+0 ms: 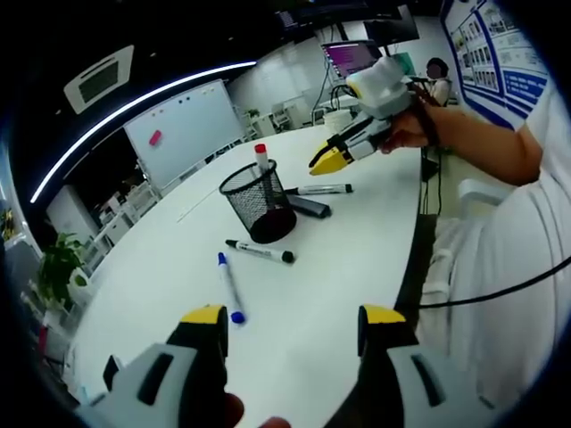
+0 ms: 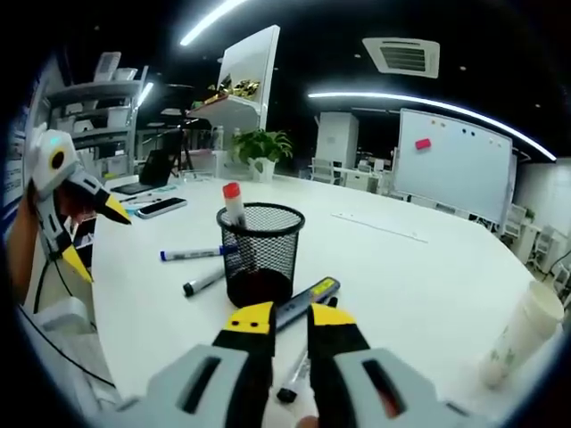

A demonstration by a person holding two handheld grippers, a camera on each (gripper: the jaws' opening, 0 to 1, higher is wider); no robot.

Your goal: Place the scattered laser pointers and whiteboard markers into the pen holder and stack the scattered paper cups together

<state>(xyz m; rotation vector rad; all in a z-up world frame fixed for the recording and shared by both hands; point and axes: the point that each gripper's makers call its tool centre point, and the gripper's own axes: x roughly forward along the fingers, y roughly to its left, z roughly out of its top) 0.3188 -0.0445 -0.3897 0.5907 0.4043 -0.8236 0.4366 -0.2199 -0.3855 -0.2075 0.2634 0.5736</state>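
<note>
Markers are light, rigid, smooth and prone to rolling: grip mid-barrel. Beside the mesh pen holder (image 2: 260, 252), the right gripper (image 2: 290, 323) stands slightly parted, empty, over the laser pointer (image 2: 306, 298). The left gripper (image 1: 290, 323) is wide open, empty.

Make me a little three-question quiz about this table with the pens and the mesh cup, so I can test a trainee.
1. True or false: the mesh pen holder already has a red-capped marker standing in it.
2. In the left gripper view, which marker lies nearest the left gripper?
A. the blue marker
B. the black marker
C. a green one
3. Fill in: in the right gripper view, the paper cups stand at the ____ side of the picture.

Key
1. True; it stands upright in the holder.
2. A; the blue marker lies just ahead of the open jaws.
3. Right, near the table edge.
</note>
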